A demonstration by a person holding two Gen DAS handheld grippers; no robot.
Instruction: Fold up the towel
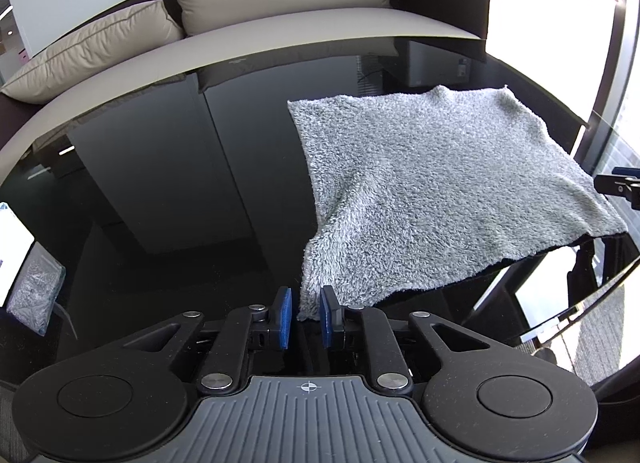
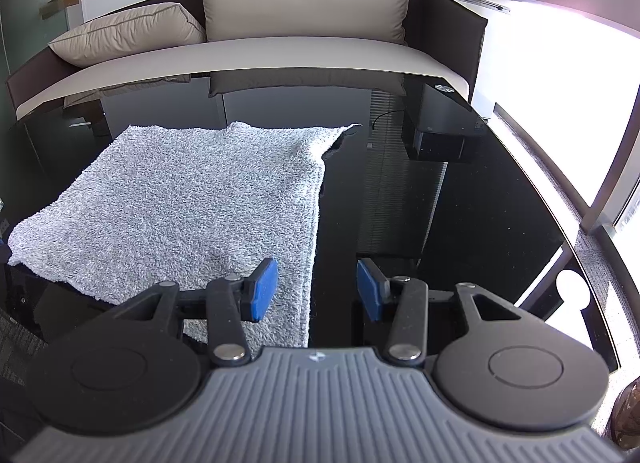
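Blue-padded left hand-held gripper (image 1: 306, 313) stands nearly closed around the near corner of the grey towel (image 1: 432, 183), while the right hand-held gripper (image 2: 318, 289) gapes half-open, empty. Beyond, the towel lies flat on the black counter (image 1: 160, 183), no fold made yet.

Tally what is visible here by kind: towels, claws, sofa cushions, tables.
Grey towel: 1
Claws, blue-padded: 2, the left claw and the right claw
Beige sofa cushions: 2, the flat-lying cushion and the upright cushion
Black glass table: 1
Total: 6
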